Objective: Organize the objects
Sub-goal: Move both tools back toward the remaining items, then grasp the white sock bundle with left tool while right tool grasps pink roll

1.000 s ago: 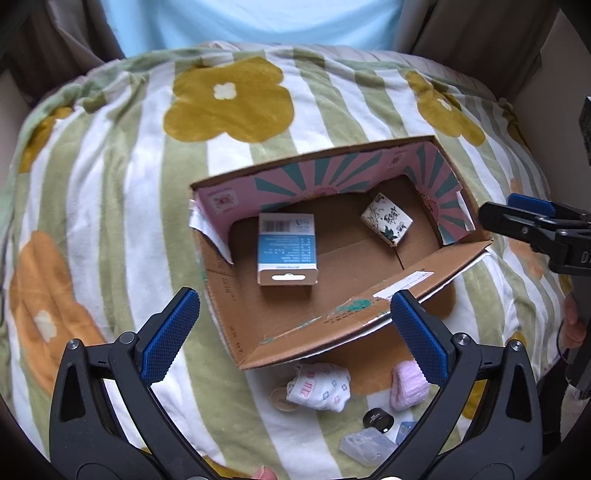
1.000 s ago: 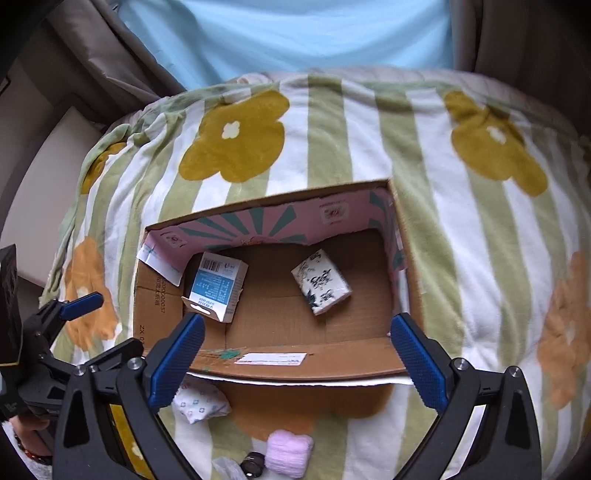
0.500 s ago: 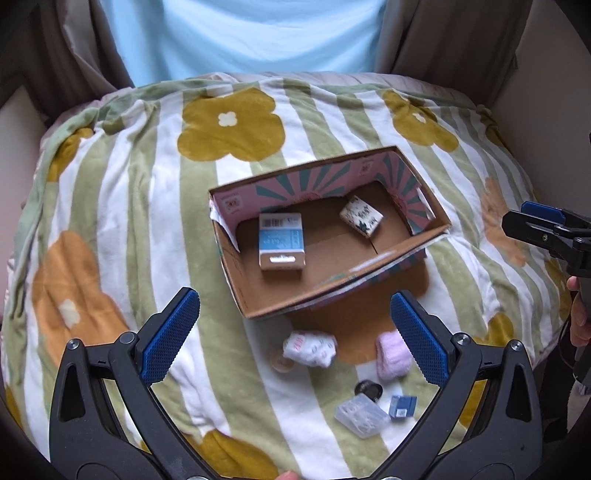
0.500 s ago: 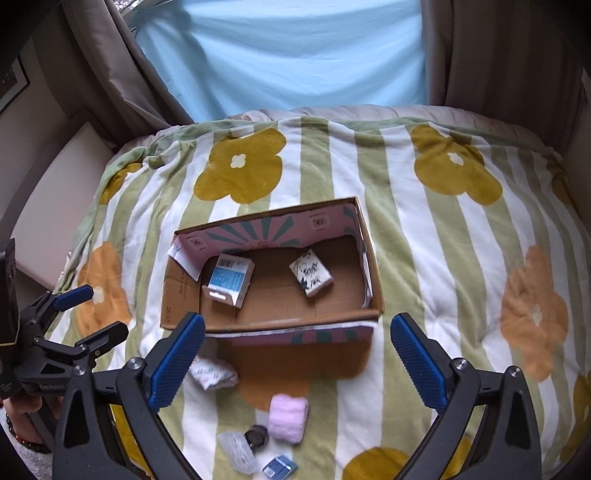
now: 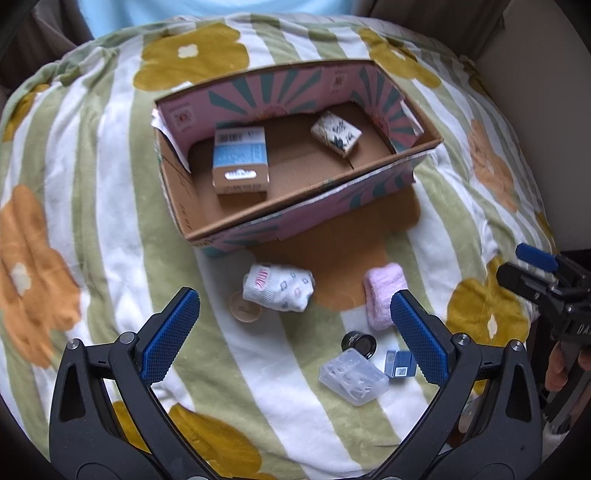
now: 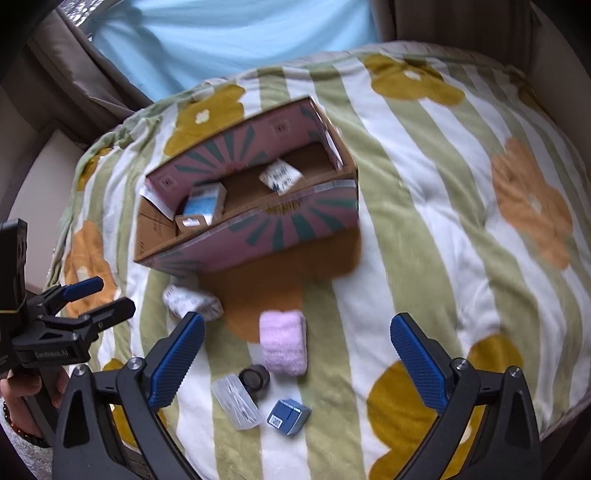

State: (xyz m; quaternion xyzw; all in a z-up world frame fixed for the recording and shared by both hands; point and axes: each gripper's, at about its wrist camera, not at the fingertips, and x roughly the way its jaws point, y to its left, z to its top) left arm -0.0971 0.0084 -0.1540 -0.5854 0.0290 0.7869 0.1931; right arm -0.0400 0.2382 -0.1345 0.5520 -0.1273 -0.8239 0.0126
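we take this for a home bedroom. ahead of both claws spreads a plush striped flower-print blanket [image 5: 92, 192] over a soft bed, with taupe curtains [image 6: 88, 74] and a pale blue window drape [image 6: 229, 33] beyond it. just ahead of the claws lie rolled socks [image 5: 277, 290] and a pink towel roll [image 6: 282, 341], with a pink printed cardboard box [image 5: 295, 218] farther out.

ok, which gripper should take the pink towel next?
Probably right. The right gripper is open with the towel nearly centred between its fingers. In the left gripper's view it lies off beside one finger.
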